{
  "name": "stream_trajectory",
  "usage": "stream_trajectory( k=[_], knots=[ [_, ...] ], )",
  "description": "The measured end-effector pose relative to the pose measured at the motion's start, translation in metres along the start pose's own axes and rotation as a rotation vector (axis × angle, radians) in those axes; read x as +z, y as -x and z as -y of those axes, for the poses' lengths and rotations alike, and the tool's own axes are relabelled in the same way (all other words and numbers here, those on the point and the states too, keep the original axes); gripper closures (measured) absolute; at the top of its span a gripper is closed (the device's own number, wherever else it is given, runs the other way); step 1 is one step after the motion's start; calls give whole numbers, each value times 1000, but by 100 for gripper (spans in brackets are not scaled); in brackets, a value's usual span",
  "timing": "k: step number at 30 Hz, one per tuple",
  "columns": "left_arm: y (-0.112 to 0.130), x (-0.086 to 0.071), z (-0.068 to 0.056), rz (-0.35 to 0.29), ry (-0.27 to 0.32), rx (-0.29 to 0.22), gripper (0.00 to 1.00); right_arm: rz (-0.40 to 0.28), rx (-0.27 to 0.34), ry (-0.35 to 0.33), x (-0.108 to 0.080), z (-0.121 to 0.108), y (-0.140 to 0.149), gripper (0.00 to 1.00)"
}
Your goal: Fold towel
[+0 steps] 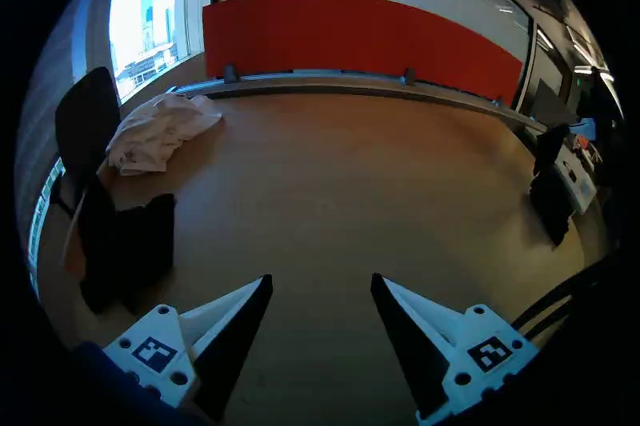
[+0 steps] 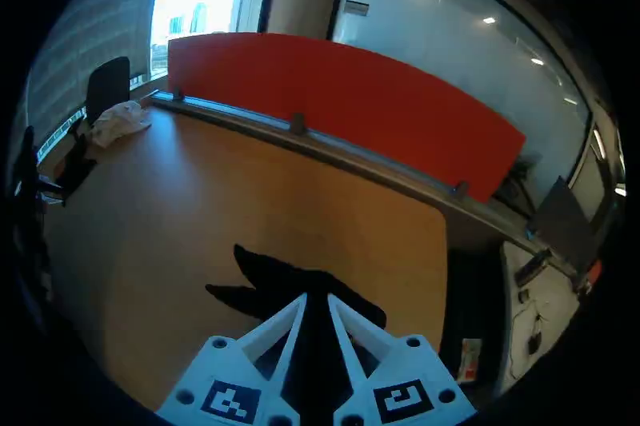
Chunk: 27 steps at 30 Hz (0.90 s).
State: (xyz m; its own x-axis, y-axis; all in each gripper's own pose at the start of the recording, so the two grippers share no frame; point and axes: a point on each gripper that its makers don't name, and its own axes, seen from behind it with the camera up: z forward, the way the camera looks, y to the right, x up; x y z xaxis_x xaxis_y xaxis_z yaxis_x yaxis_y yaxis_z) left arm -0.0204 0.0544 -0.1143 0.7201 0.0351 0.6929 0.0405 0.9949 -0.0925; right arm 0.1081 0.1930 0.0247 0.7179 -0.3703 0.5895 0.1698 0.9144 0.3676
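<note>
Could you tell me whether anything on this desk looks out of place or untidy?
Yes: a cream fabric towel lies crumpled in a heap at the far corner of the wooden table, by the window, rather than spread flat.

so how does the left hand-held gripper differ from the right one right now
The left hand-held gripper has its fingers spread wide, while the right hand-held gripper has them nearly together. The left one has only bare wooden table between its fingers, while the right one has a dark cloth in its gap, apparently pinched. Both are white and point across the same table.
</note>
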Motion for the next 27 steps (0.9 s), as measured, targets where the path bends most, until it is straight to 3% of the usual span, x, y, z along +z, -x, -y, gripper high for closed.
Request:
stream_trajectory(
  k=[12,27],
  knots=[
    [-4,0,-4,-4,11,10,9,51,68,53,-26,-16,48,94],
    [-2,-1,-7,-1,21,18,9,121,149,90,-48,-12,110,94]
  ],
)
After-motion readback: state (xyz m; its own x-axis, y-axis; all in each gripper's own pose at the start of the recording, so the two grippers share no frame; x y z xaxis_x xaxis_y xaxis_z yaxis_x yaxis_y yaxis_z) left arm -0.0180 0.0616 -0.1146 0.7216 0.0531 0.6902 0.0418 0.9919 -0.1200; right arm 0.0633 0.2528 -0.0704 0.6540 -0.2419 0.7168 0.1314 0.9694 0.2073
